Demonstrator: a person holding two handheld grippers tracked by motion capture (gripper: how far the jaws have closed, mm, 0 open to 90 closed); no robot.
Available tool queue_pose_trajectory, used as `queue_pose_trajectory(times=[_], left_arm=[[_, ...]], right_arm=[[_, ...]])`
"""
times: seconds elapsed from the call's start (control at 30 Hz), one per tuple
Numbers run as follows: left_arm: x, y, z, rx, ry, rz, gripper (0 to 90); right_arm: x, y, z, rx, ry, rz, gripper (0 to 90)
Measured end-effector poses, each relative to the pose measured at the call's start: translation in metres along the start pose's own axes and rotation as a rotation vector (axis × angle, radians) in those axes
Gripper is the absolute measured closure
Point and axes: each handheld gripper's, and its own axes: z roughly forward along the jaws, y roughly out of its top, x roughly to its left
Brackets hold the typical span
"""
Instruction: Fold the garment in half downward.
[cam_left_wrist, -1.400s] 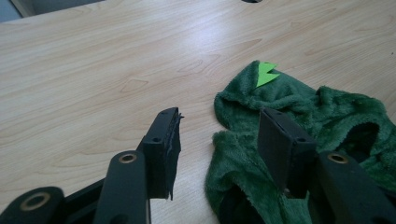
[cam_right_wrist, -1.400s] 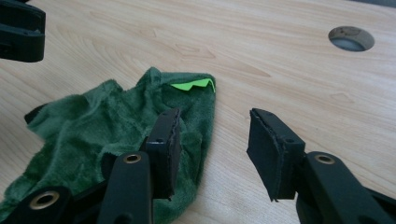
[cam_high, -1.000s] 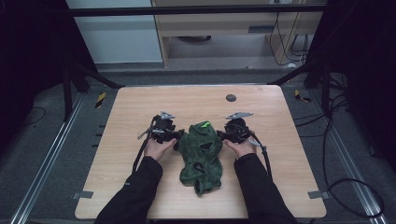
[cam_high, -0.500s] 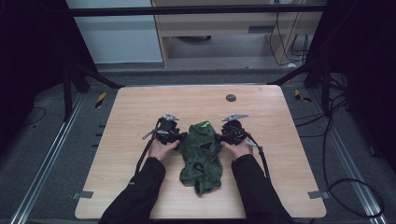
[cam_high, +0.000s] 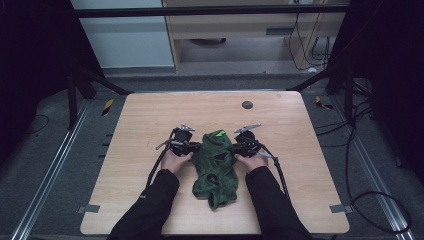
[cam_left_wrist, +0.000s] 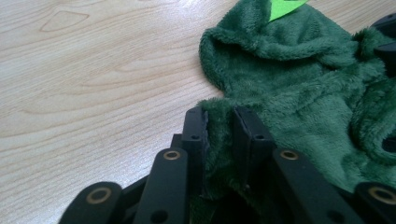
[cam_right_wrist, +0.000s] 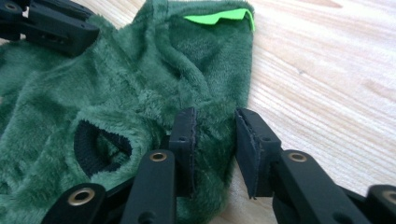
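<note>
Left gripper: held low at table level, jaws just closing, pinched on green fleece | Right gripper: faced it from opposite side, jaws just closing, fleece between, one pad clear | Forearms: dark-sleeved, roughly parallel

My pale wooden table has a small dark round disc set near its far edge, right of centre. On the grey floor beside it I see yellow-and-black striped tape at the far left corner and black cables trailing along the right. Beyond stands a light wooden cabinet.
</note>
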Motion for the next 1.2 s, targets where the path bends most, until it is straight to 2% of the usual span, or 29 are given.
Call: queue_pose_trajectory(times=[0.23,0.33,0.53,0.8,0.9,1.2], left_arm=[[0.000,0.000,0.001,0.013,-0.005,-0.010,82.8],[-0.002,0.000,0.001,0.022,-0.006,0.007,84.3],[-0.002,0.001,-0.003,0.015,-0.008,0.005,85.5],[-0.008,0.007,-0.024,-0.037,-0.014,0.030,85.6],[-0.012,0.010,-0.035,-0.068,-0.037,0.027,85.6],[-0.023,0.009,-0.054,-0.090,-0.059,0.053,85.6]], right_arm=[[0.001,0.000,0.002,0.009,0.007,-0.002,78.6],[0.002,0.000,0.001,0.005,0.003,-0.012,81.6],[0.003,0.002,-0.003,-0.013,-0.005,-0.022,83.3],[0.005,0.007,-0.018,-0.071,-0.003,-0.050,83.2],[0.009,0.008,-0.029,-0.100,0.005,-0.065,83.1],[0.019,0.009,-0.046,-0.144,0.028,-0.094,83.0]])
